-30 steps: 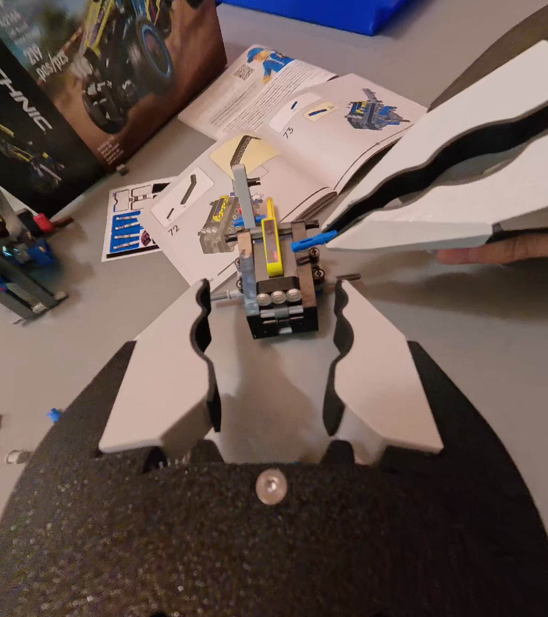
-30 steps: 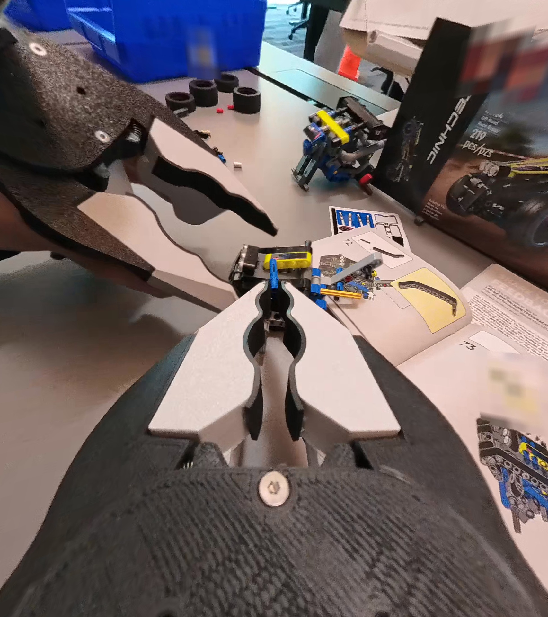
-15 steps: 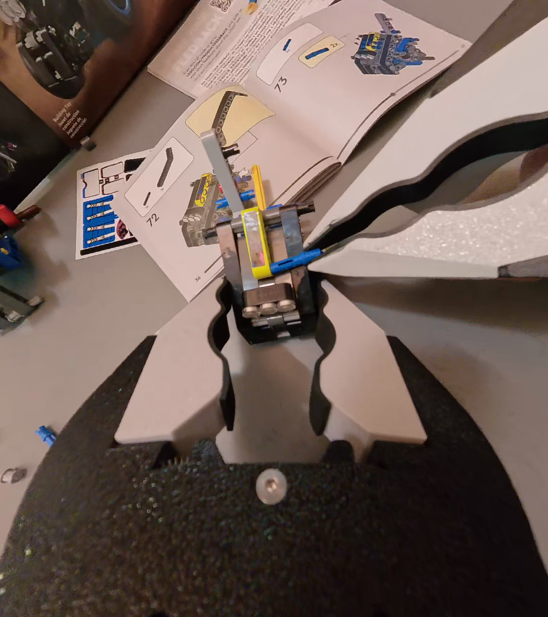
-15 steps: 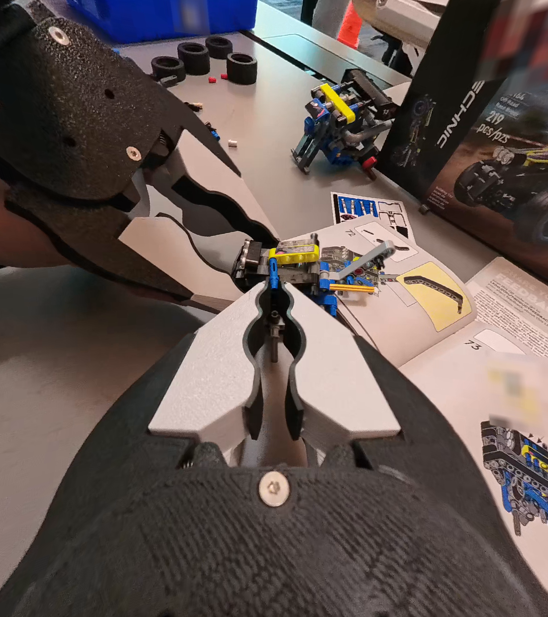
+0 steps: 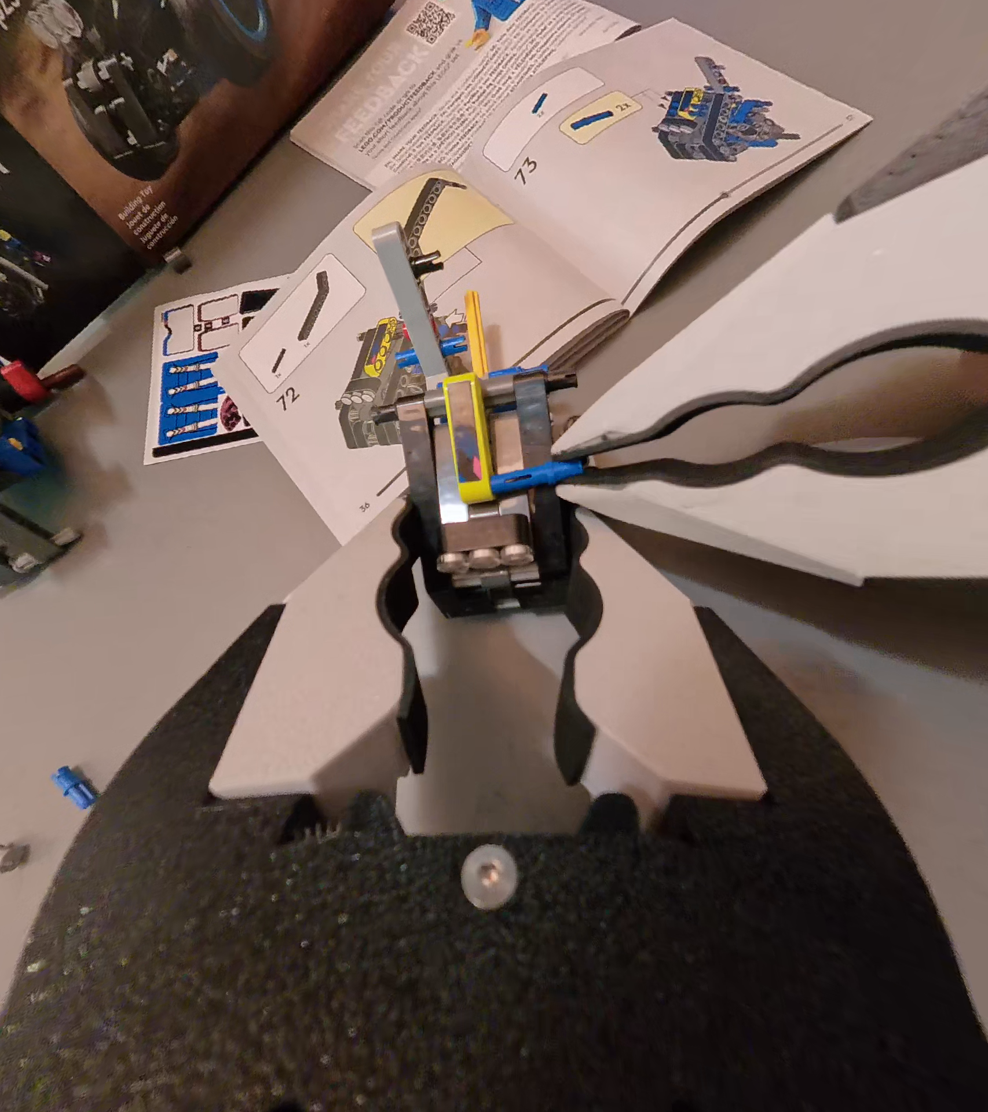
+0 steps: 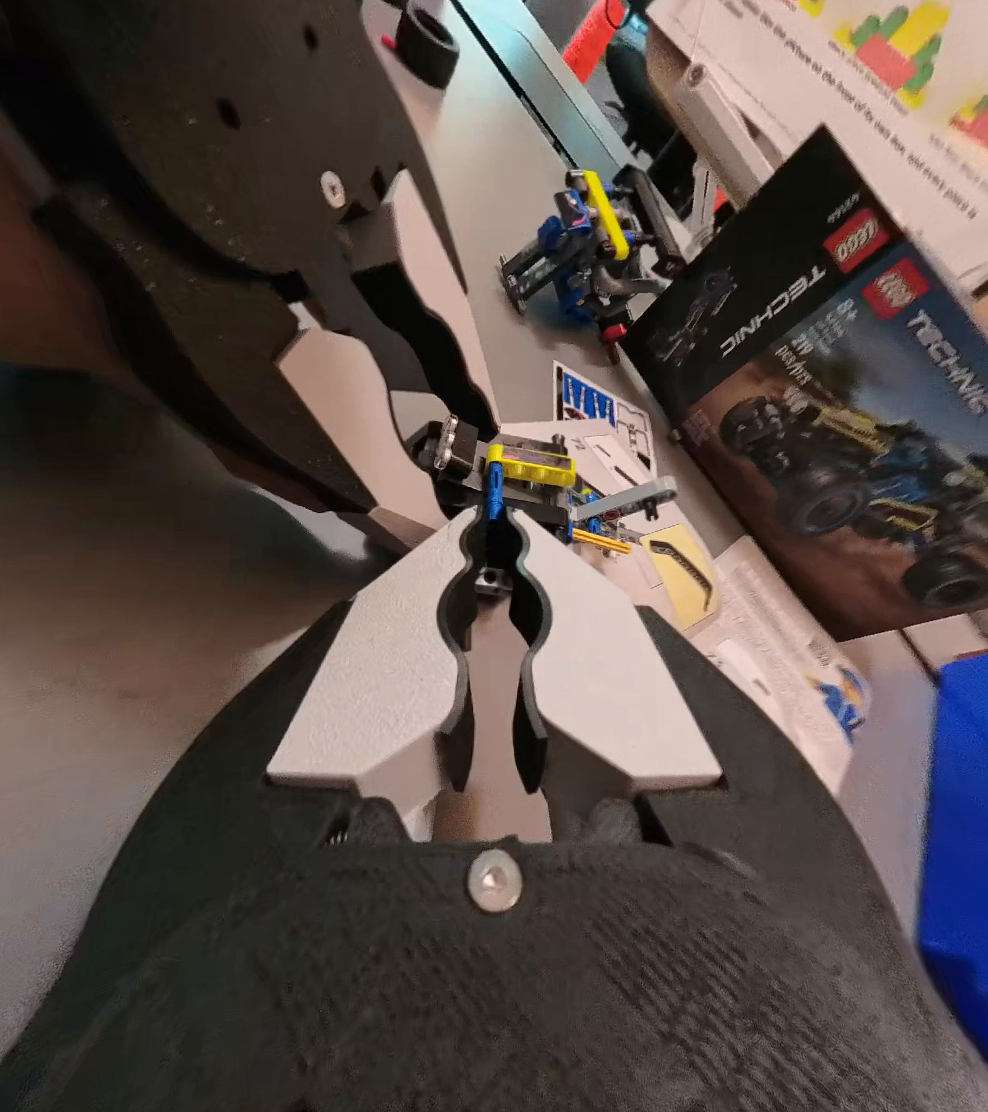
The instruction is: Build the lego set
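Centrally in the left wrist view, the left gripper (image 5: pixel 488 565) is clamped on the black end of a small brick model (image 5: pixel 482 481), both pads pressed to its sides. The right gripper (image 5: pixel 570 475), entering from the right edge, is closed on one blue pin (image 5: pixel 531 476) that pokes into the model's yellow beam (image 5: pixel 467 445). An open booklet (image 5: pixel 570 253) with printed step numbers lies behind, beside one sticker sheet (image 5: pixel 203 373) and, upper left, a toy box (image 5: pixel 88 120) bearing a brand logo and lettering. At lower left lie one loose blue pin (image 5: pixel 73 785) and what look like two grey bits. A second model (image 6: pixel 588 247) stands in the right wrist view's upper middle, on the grey table (image 5: pixel 148 602).
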